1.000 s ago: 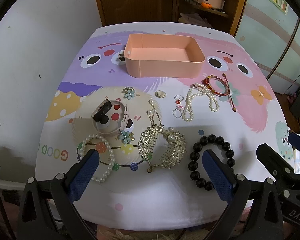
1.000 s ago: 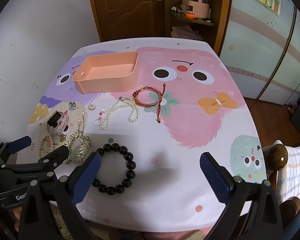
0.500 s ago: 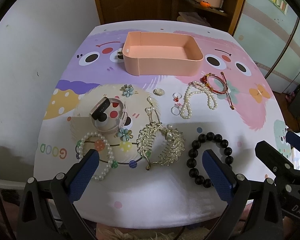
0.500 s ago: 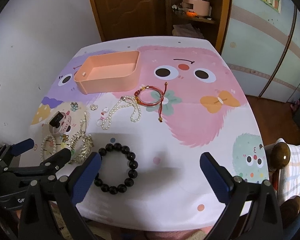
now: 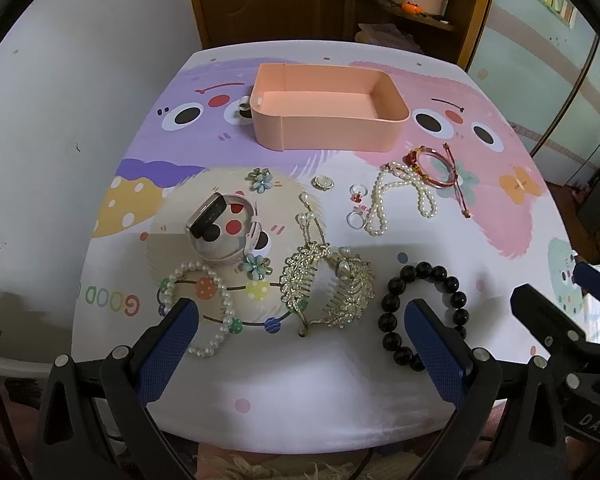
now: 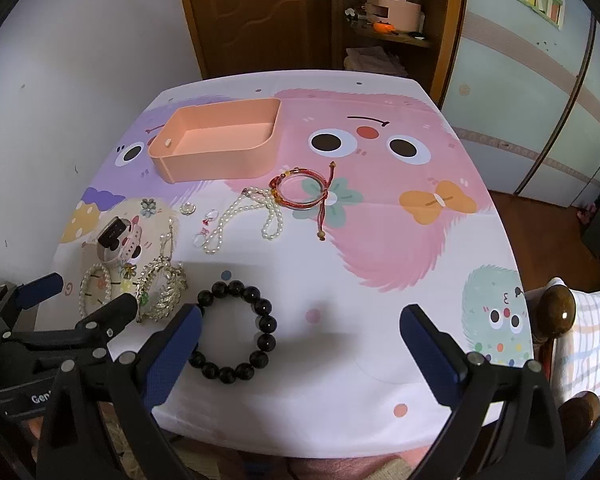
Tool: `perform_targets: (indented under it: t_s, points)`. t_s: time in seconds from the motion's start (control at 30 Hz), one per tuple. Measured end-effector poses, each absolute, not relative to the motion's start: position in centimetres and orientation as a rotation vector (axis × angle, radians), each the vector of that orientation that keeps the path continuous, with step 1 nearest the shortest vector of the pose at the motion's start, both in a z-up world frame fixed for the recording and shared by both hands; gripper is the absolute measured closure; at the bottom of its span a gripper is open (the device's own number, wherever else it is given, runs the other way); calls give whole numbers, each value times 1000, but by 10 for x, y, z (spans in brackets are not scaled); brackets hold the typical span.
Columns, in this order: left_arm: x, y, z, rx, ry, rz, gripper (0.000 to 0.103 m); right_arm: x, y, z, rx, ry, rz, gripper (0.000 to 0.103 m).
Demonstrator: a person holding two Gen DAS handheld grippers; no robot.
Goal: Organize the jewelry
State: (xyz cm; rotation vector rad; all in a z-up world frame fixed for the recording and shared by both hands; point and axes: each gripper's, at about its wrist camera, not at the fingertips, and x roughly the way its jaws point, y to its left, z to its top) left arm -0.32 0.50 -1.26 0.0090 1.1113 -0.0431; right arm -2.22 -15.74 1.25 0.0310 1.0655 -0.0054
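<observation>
Pre-grasp: both grippers spread, empty. Next, the right gripper (image 6: 300,340) pinches the black bead bracelet (image 6: 236,330) at 9 o'clock; the pink tray (image 6: 216,160) waits at 12.

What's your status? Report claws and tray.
Left claw open, empty. Right claw open, empty. Tray empty; jewelry all on table. Nothing blocking.

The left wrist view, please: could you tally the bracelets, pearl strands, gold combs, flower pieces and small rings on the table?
Bracelets: 3
Pearl strand: 1
Gold combs: 2
Flower pieces: 2
Small rings: 2
Total: 10
</observation>
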Motion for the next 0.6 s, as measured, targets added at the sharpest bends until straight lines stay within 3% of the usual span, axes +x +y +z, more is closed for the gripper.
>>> perform_targets:
  t_s: [0.23, 0.6]
  points:
    - [2, 26, -6, -13, 1064, 0, 1, -17, -158, 13, 30, 1072, 13, 3]
    - [15, 62, -5, 0, 1057, 21, 1, -8, -149, 5, -58, 1097, 55, 16]
